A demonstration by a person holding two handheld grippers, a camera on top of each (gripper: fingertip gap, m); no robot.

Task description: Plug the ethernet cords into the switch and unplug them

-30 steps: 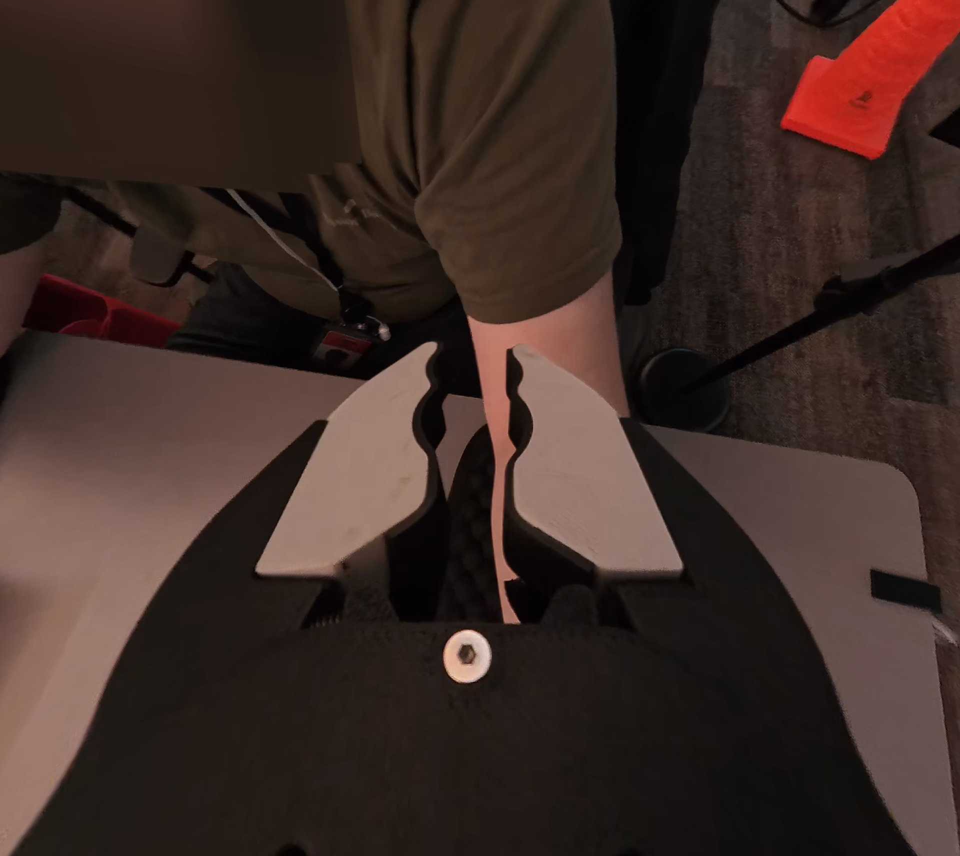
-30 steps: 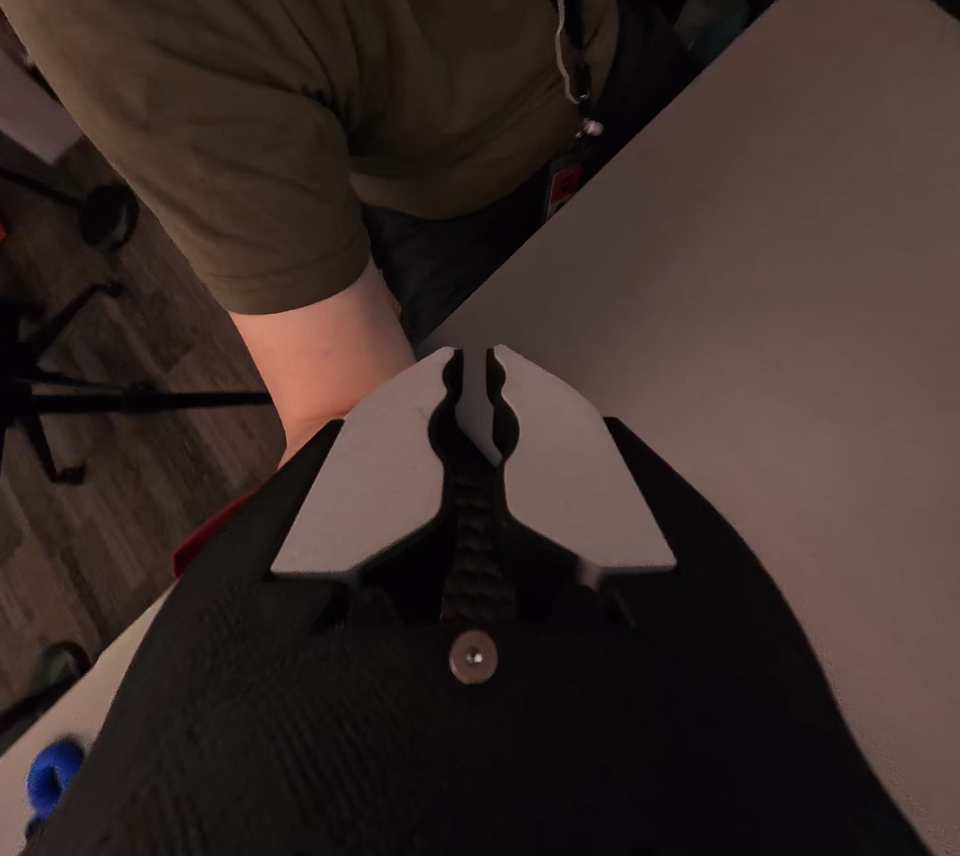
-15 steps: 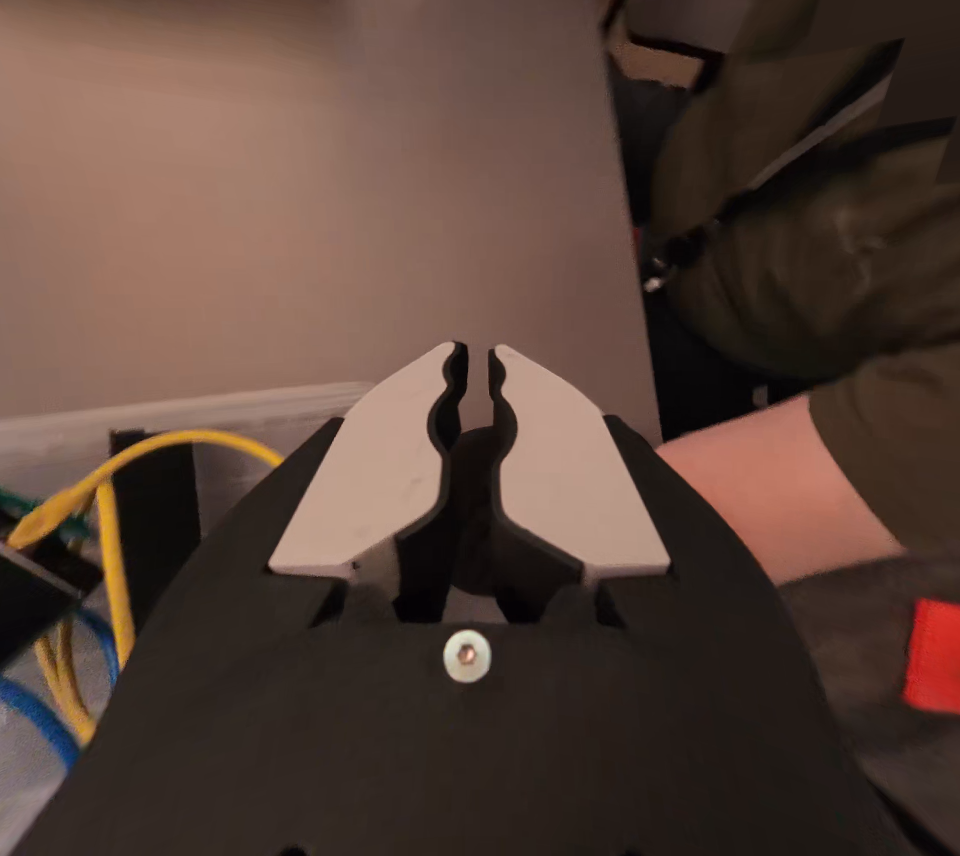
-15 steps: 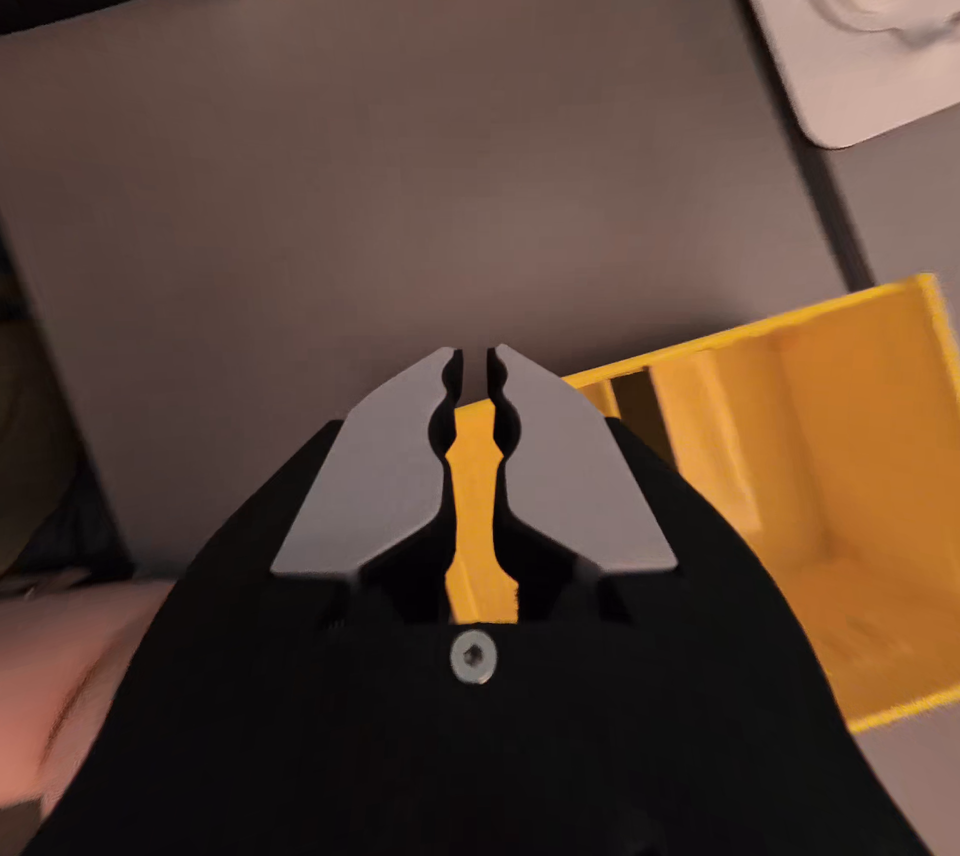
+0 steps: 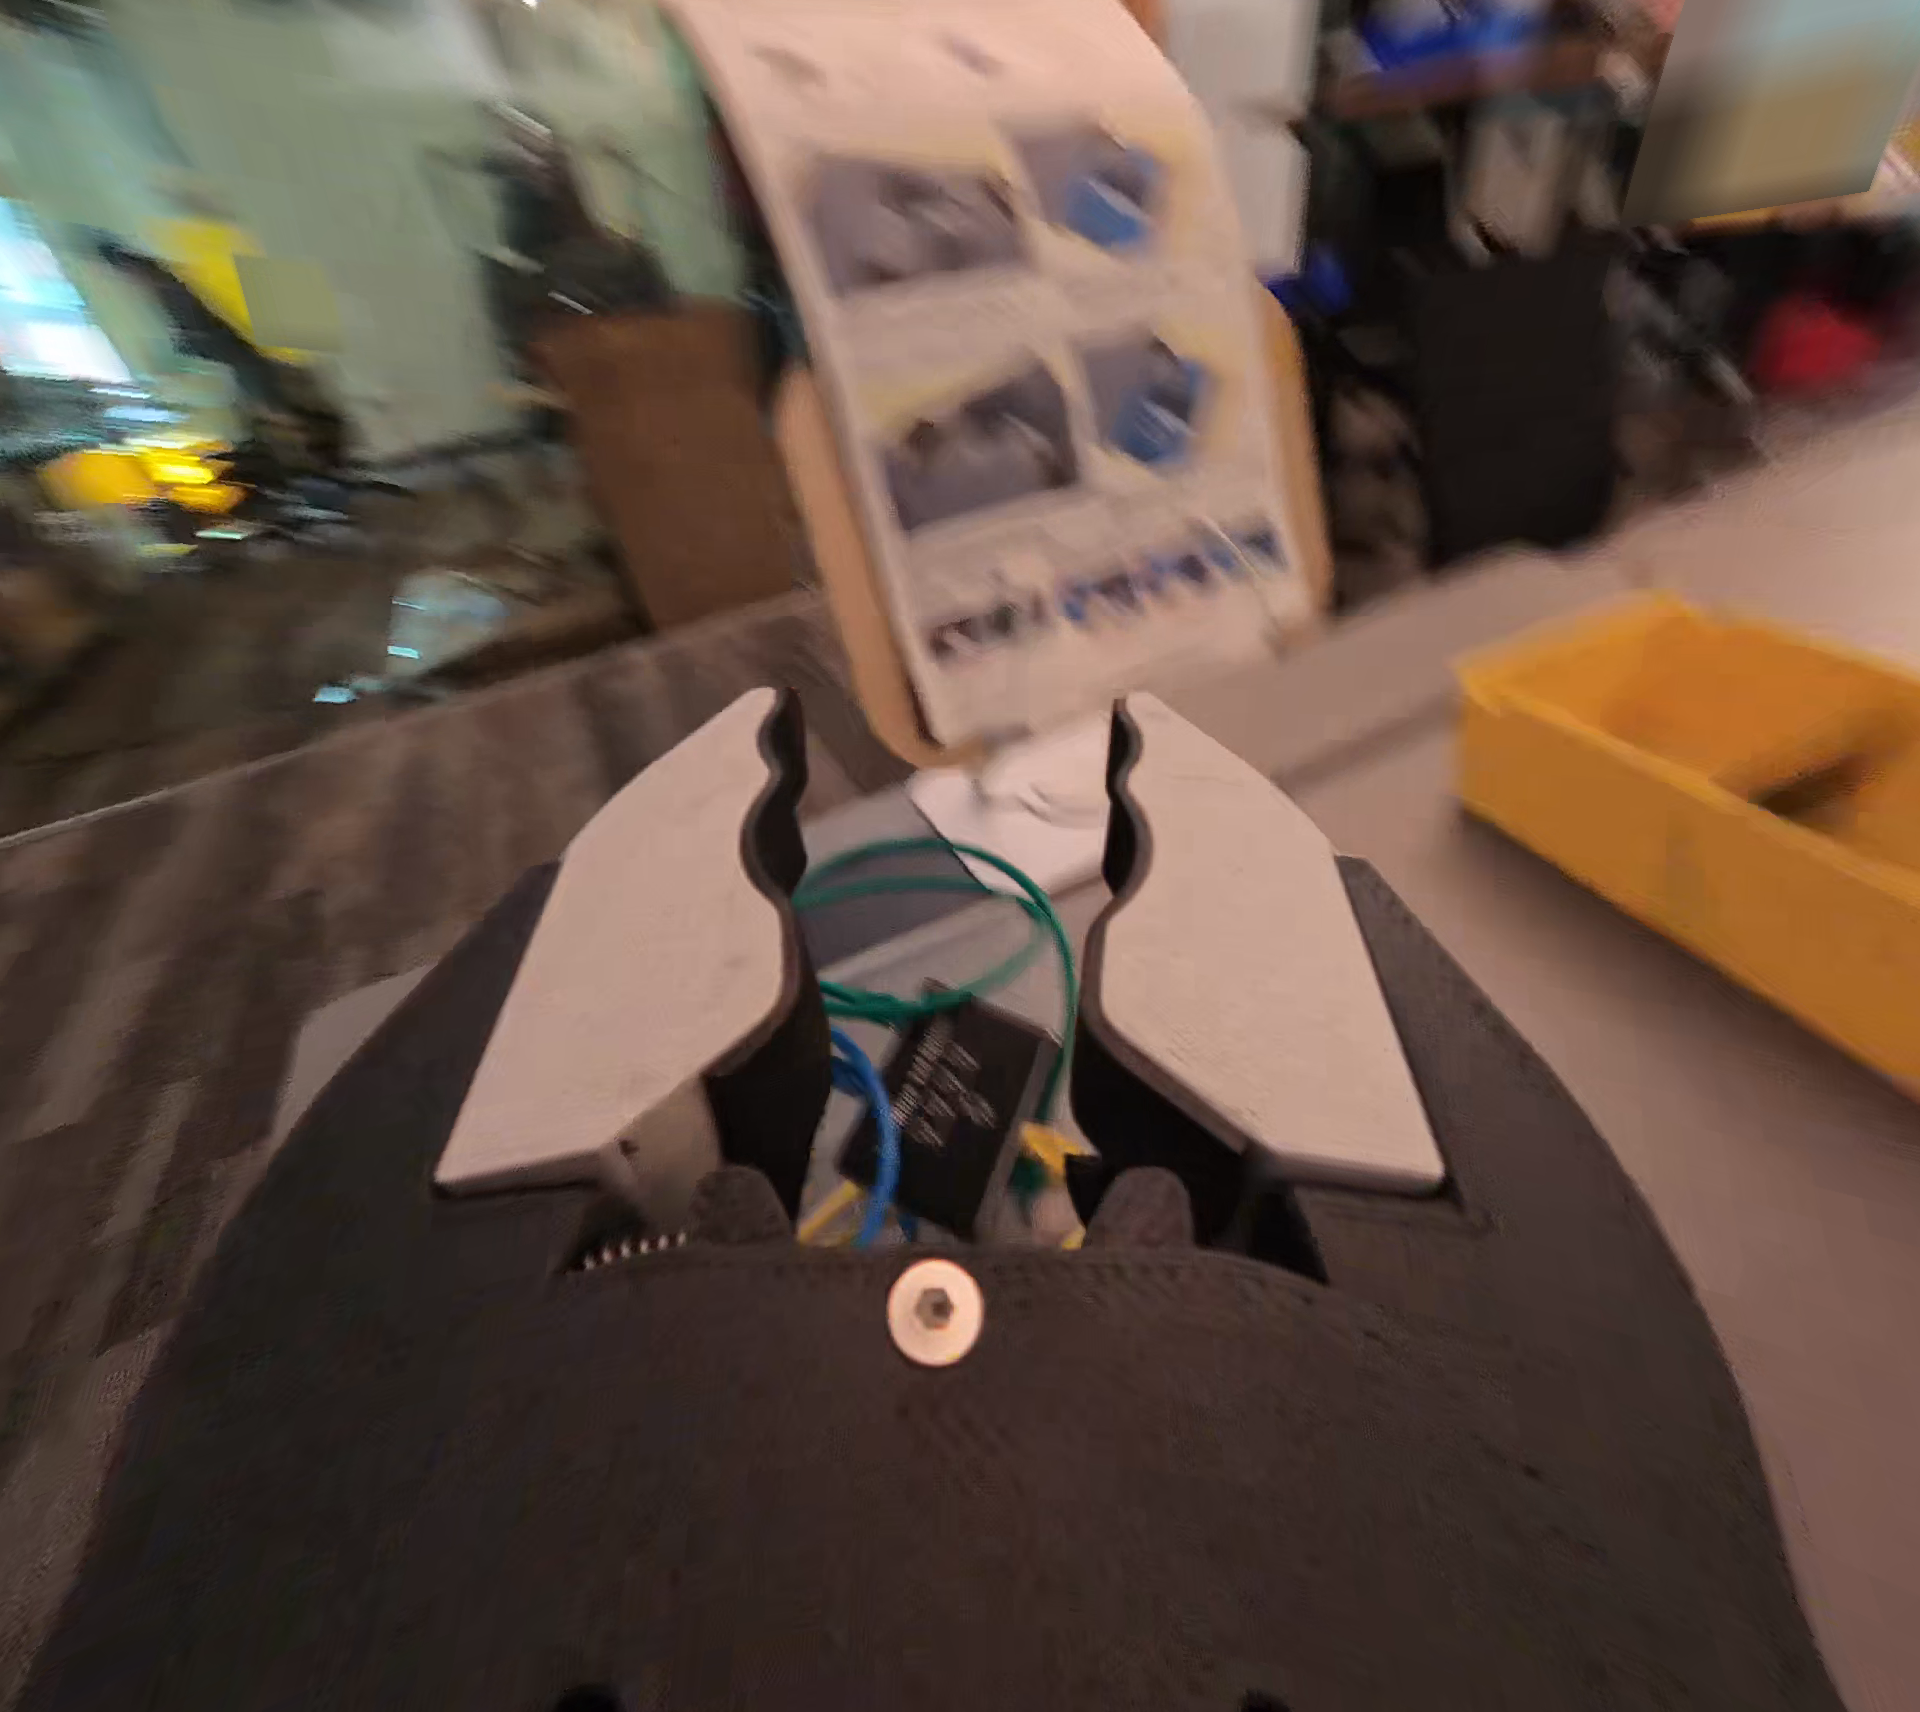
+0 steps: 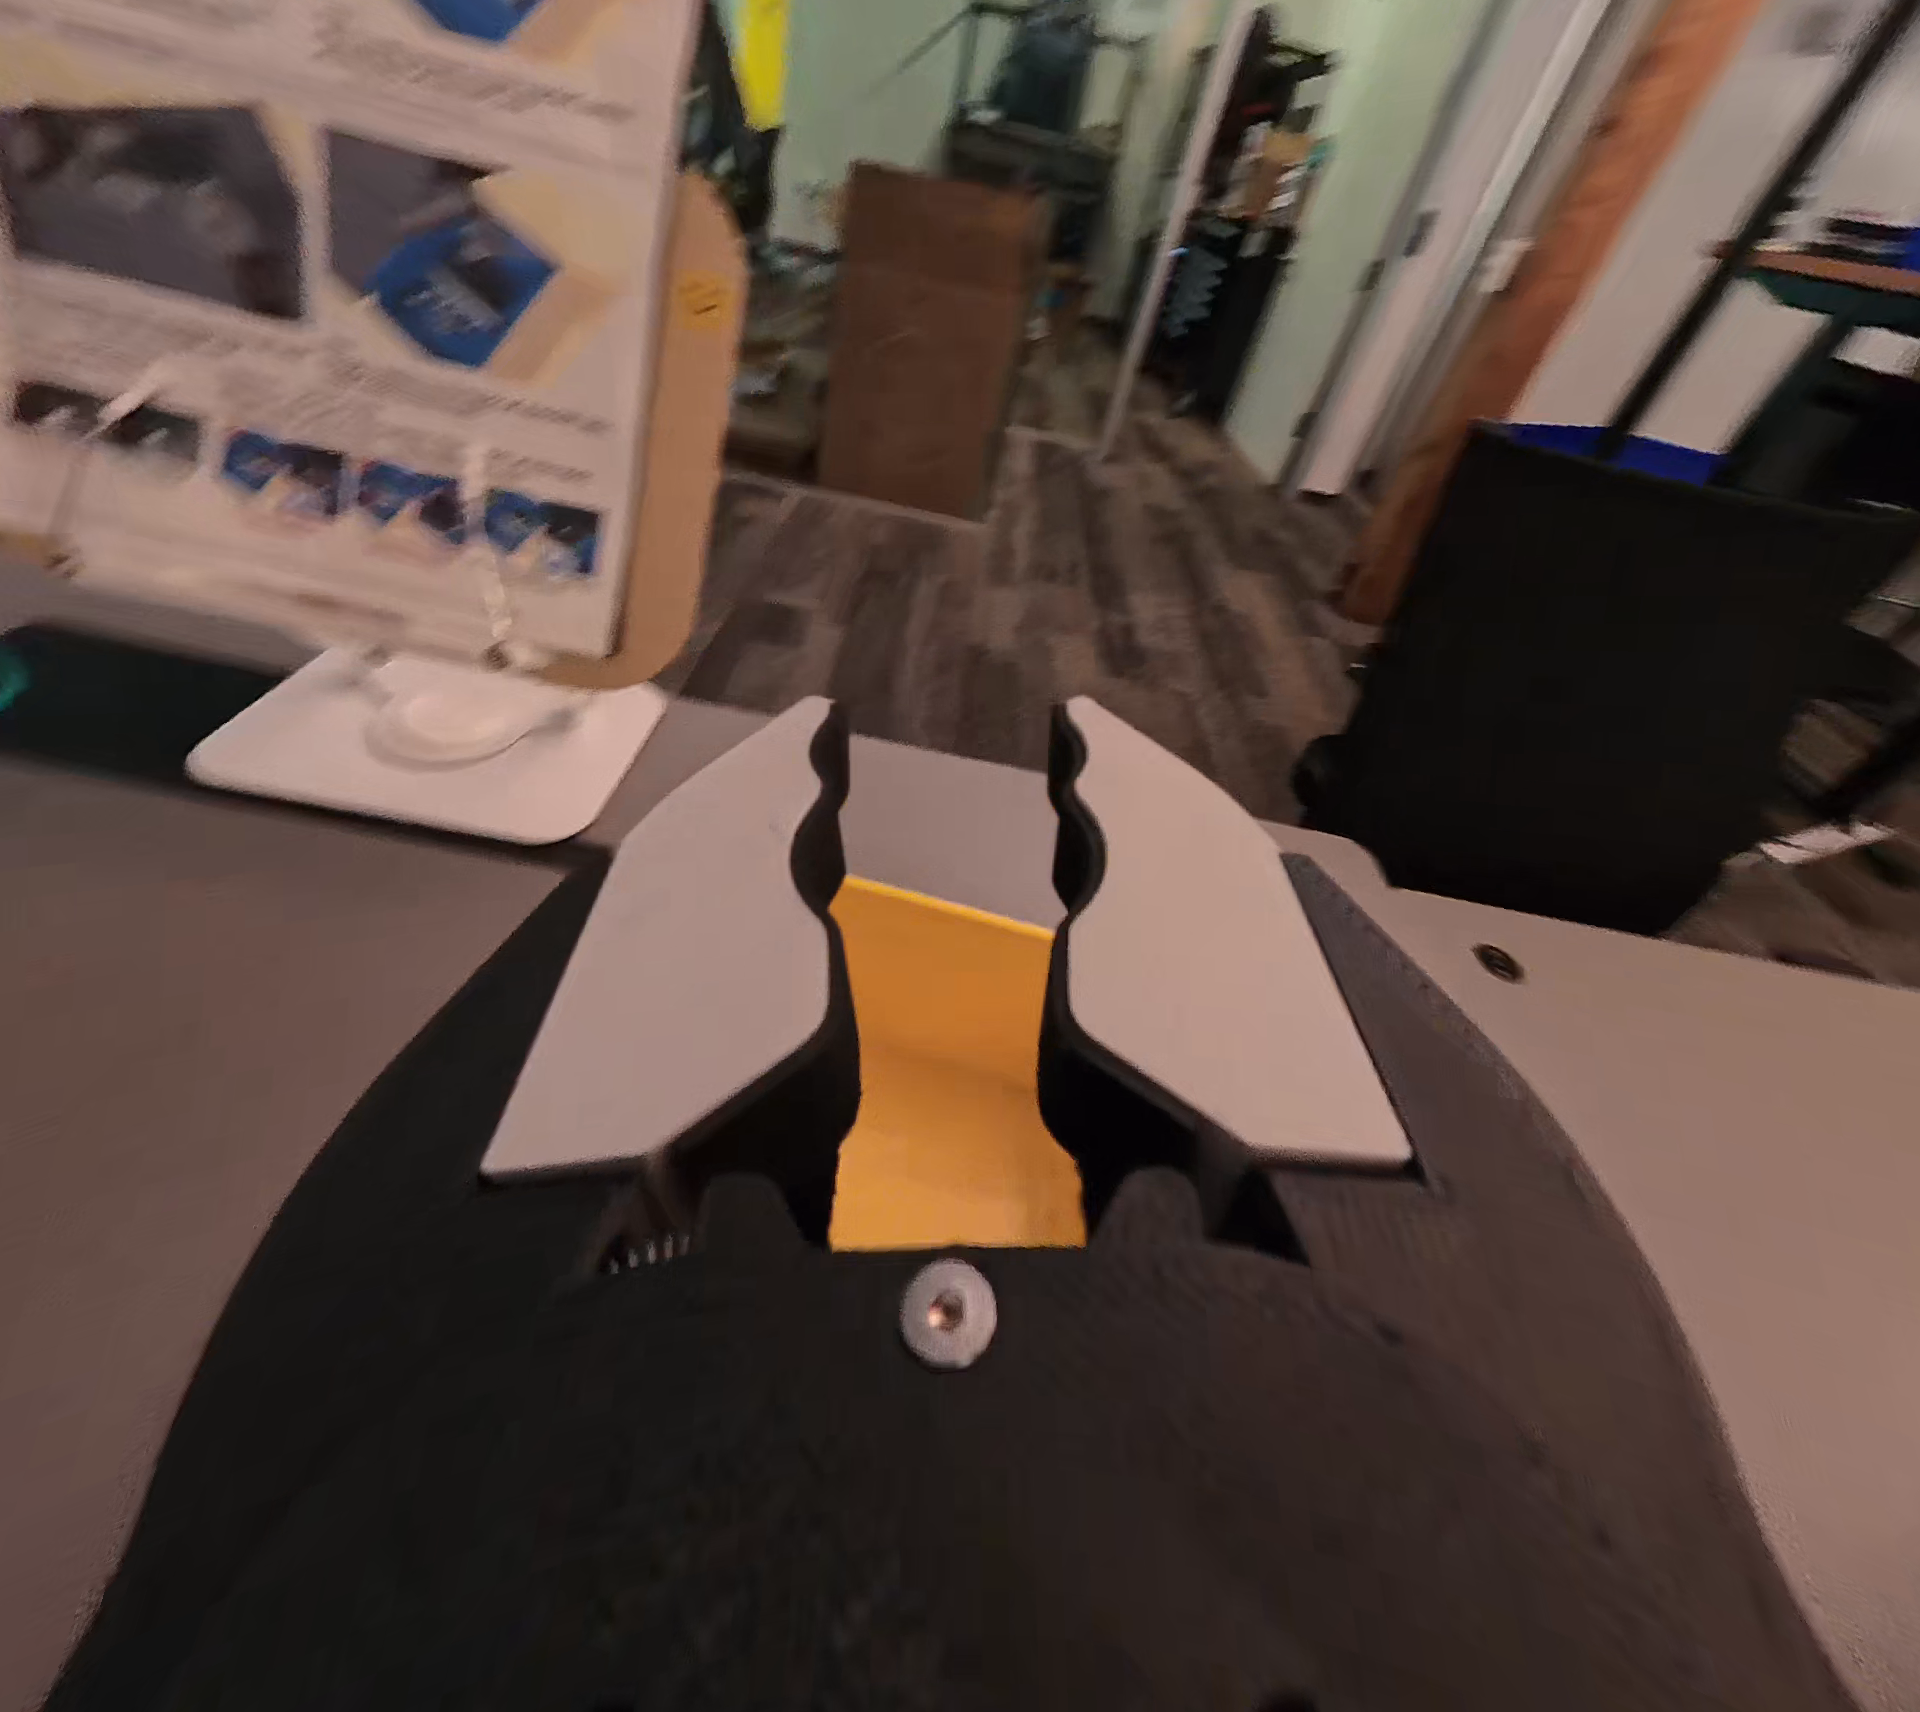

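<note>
In the left wrist view a small black switch [image 5: 951, 1112] lies on the grey table, seen low between my fingers. A green cord [image 5: 1023, 924] loops above it, a blue cord [image 5: 878, 1132] runs at its left, and a yellow cord [image 5: 1044, 1148] shows at its right. My left gripper [image 5: 945, 717] is open and empty, held above the switch. My right gripper [image 6: 940, 712] is open and empty above a yellow bin [image 6: 951, 1070]. The switch and cords do not show in the right wrist view.
A curved instruction board on a white stand [image 5: 1039, 353] stands behind the switch; it also shows in the right wrist view [image 6: 343, 208]. The yellow bin [image 5: 1704, 800] sits at the right in the left wrist view. A black chair [image 6: 1590, 686] stands beyond the table edge. The tips of one gripper are about 50 centimetres away from the tips of the other.
Both grippers have swung up from looking at the person and the table to facing forward across the table. Both have opened from nearly shut. The view is blurred by motion.
</note>
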